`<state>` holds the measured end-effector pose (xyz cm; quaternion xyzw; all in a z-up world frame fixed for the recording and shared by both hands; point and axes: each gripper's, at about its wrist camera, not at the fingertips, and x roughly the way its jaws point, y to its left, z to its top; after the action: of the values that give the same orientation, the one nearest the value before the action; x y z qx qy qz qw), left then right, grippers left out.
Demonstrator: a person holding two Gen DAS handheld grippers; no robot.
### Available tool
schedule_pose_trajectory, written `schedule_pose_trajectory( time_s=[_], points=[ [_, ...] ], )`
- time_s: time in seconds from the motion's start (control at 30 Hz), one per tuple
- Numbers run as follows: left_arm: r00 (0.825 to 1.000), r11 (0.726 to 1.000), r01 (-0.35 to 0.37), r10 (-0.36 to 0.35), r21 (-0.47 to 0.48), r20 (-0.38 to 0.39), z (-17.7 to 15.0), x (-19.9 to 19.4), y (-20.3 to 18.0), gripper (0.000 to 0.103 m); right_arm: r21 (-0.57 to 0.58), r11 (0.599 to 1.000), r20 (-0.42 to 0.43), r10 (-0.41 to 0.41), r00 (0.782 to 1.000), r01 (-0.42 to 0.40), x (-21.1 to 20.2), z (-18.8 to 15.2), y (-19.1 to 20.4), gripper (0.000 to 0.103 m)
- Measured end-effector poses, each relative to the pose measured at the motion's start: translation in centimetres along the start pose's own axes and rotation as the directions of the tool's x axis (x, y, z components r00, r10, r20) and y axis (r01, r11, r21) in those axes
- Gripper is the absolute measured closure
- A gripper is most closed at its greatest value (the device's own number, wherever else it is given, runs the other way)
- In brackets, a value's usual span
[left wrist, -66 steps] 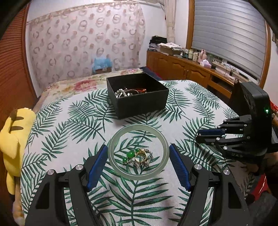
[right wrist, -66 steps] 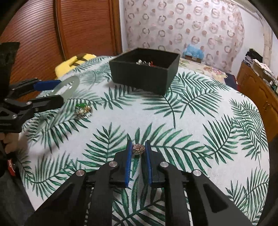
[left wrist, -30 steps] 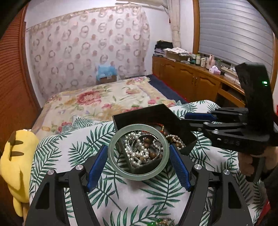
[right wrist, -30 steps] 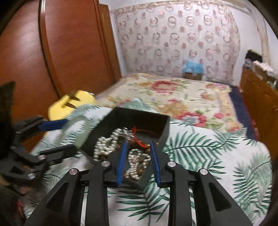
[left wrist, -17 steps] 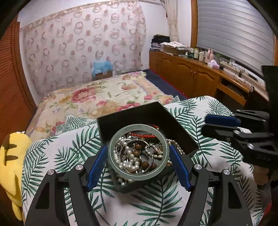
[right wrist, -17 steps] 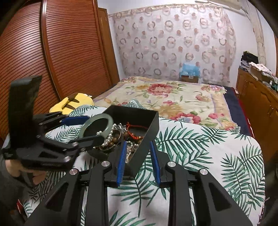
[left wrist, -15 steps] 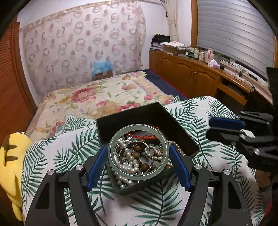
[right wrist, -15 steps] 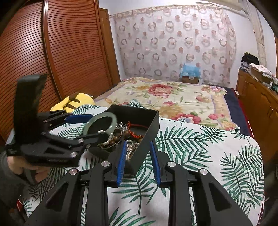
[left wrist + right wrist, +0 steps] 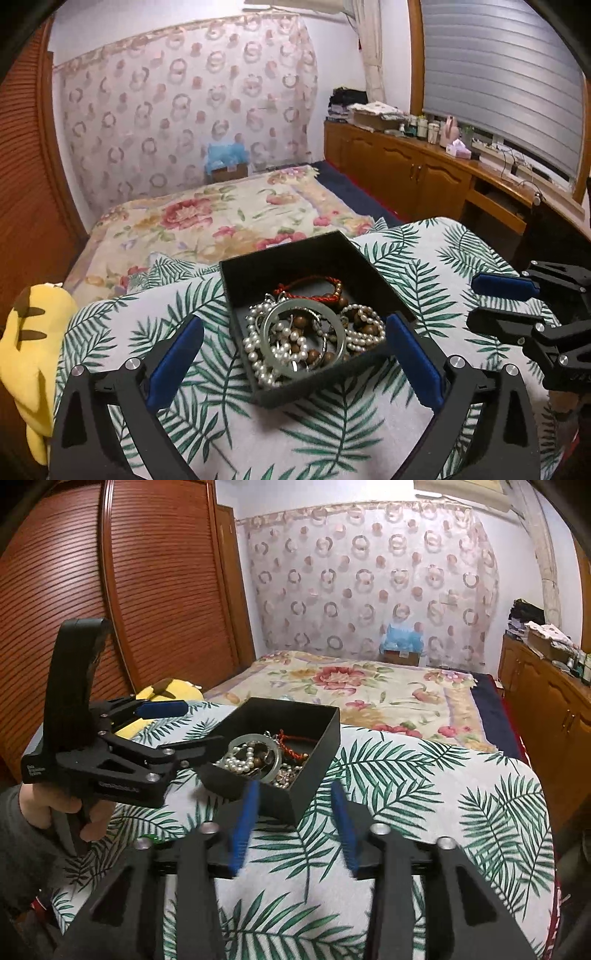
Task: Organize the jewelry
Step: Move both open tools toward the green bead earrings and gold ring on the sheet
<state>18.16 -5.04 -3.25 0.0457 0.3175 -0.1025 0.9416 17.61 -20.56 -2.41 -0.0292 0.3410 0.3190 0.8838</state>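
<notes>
Left claw (image 9: 293, 341) wide open, both blue fingers (image 9: 173, 360) spread far apart, nothing held between them. From the right wrist view, same left claw (image 9: 188, 731) seen from the side, reaching in from the left, gripped from below by a bare hand (image 9: 55, 805) with a dark sleeve at the wrist. Right claw (image 9: 293, 818) open too, blue pads (image 9: 242, 823) apart and a bit blurry, pointing forward, empty. In the left wrist view, right claw (image 9: 487, 302) poking in from the right edge, fingers slightly apart.
</notes>
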Motion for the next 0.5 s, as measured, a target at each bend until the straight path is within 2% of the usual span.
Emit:
schedule_pose_trajectory(
  time_s=[0.07, 0.2, 0.37, 0.5],
  points=[
    [1.000, 1.000, 0.004, -0.004, -0.004, 0.000, -0.5, -0.9, 0.1, 0.008, 0.001, 1.000, 0.006, -0.001, 1.000, 0.001, -0.5, -0.3, 0.2, 0.048],
    [1.000, 1.000, -0.002, 0.002, 0.006, -0.007, -1.8, -2.2, 0.1, 0.008, -0.015, 1.000, 0.010, 0.002, 1.000, -0.002, -1.3, -1.1, 1.1, 0.044],
    [0.998, 1.000, -0.002, 0.002, -0.001, -0.056, -4.1, -3.2, 0.7, 0.008, -0.049, 0.999, 0.015, 0.012, 1.000, -0.012, -2.1, -2.1, 2.5, 0.030],
    [0.995, 1.000, 0.008, -0.009, -0.014, -0.101, -6.0, -3.9, 1.6, 0.008, -0.071, 0.997, 0.004, 0.029, 1.000, -0.029, -2.3, -2.7, 3.8, 0.027]
  ],
)
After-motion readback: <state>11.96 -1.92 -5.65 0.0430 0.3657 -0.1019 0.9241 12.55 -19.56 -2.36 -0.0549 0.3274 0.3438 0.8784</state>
